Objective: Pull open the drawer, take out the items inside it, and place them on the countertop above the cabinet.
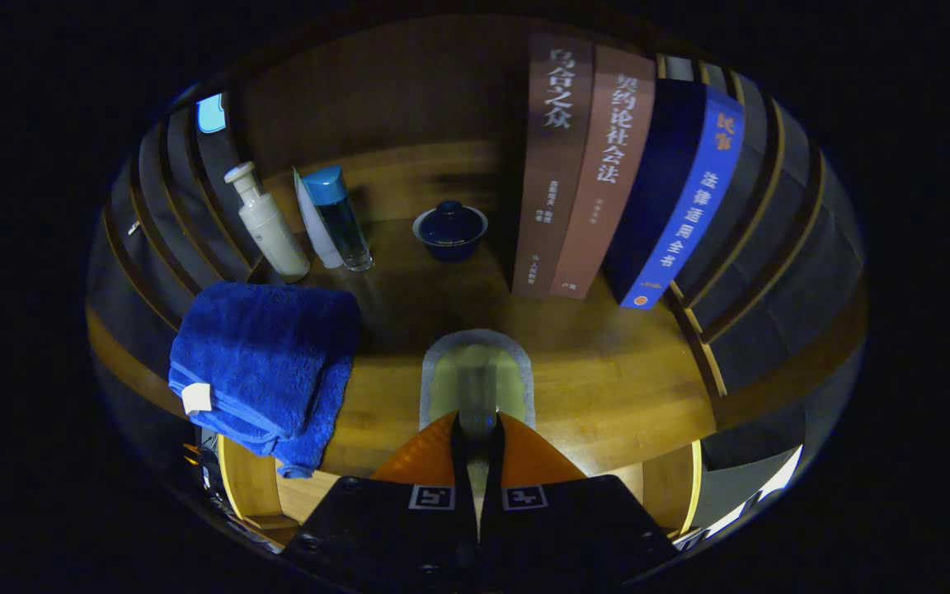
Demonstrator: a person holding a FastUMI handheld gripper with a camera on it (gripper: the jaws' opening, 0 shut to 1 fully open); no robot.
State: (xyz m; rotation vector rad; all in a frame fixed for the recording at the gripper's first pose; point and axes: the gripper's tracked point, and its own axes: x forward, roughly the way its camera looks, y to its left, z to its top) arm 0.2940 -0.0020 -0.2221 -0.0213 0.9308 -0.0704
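1. We look down on a warm brown wooden countertop (607, 371), the broadest thing ahead of our fingers, closed off at the back by a wooden panel.
2. On its far right stand three tall upright books (607, 173): two brown spines side by side, then a dark one with a blue band, leaning slightly against slatted dark walls (772, 247).
3. To the left of our fingers lies a folded blue terry towel (265, 363) with a small white tag, one edge hanging over the countertop's near rim.
4. Between our fingertips and just beyond them sits a flat pale yellow-green pad with a grey border (477, 371), its near end taken in our gripper (477, 429). The fingers are drawn almost together, pinching on that near end; it lies low over the counter, and we cannot tell whether it touches.
5. Behind the towel stands a cream plastic pump bottle (267, 223), tilted leftwards.
6. Just right of it stands a clear bottle with a blue cap (341, 219), with a white piece beside it.
7. Further back, near the centre and left of the books, rests a small dark blue lidded bowl (450, 229), well apart from the pad.
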